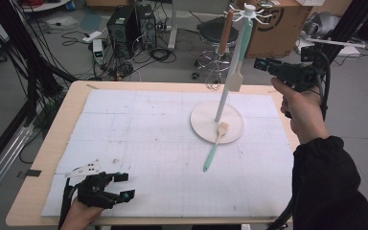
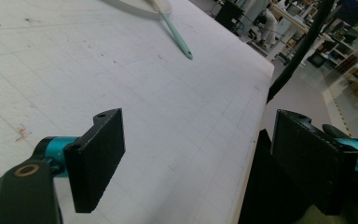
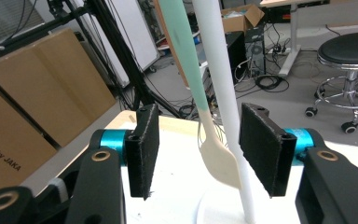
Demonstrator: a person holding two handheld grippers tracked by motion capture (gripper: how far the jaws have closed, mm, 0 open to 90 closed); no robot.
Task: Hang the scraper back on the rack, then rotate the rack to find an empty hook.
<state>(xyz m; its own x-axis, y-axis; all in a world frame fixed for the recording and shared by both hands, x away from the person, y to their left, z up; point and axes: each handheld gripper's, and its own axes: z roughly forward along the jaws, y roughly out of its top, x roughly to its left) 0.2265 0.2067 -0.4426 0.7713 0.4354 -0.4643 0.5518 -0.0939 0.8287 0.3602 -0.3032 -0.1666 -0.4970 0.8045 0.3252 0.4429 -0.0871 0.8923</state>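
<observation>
A white hanging rack rises on a pole (image 1: 226, 88) from a round base (image 1: 202, 125) at the table's far right. From its top hooks hang a teal-handled spatula (image 1: 240, 57) and a brown-handled utensil (image 1: 225, 31). Another teal-handled utensil (image 1: 215, 146) lies with its head on the base and its handle on the mat. My right gripper (image 1: 261, 64) is raised beside the hanging spatula. In the right gripper view the jaws (image 3: 200, 149) stand open around the spatula's cream head (image 3: 220, 162) and the pole (image 3: 216, 70), touching neither. My left gripper (image 1: 126, 185) rests open on the mat, near left.
A white gridded mat (image 1: 148, 143) covers the wooden table. The left gripper view looks across it to the lying utensil (image 2: 177, 36), the base rim (image 2: 130, 9) and the table's right edge. Beyond the table stand a stool (image 1: 215, 33), a cardboard box (image 1: 287, 24) and computer cases (image 1: 129, 24).
</observation>
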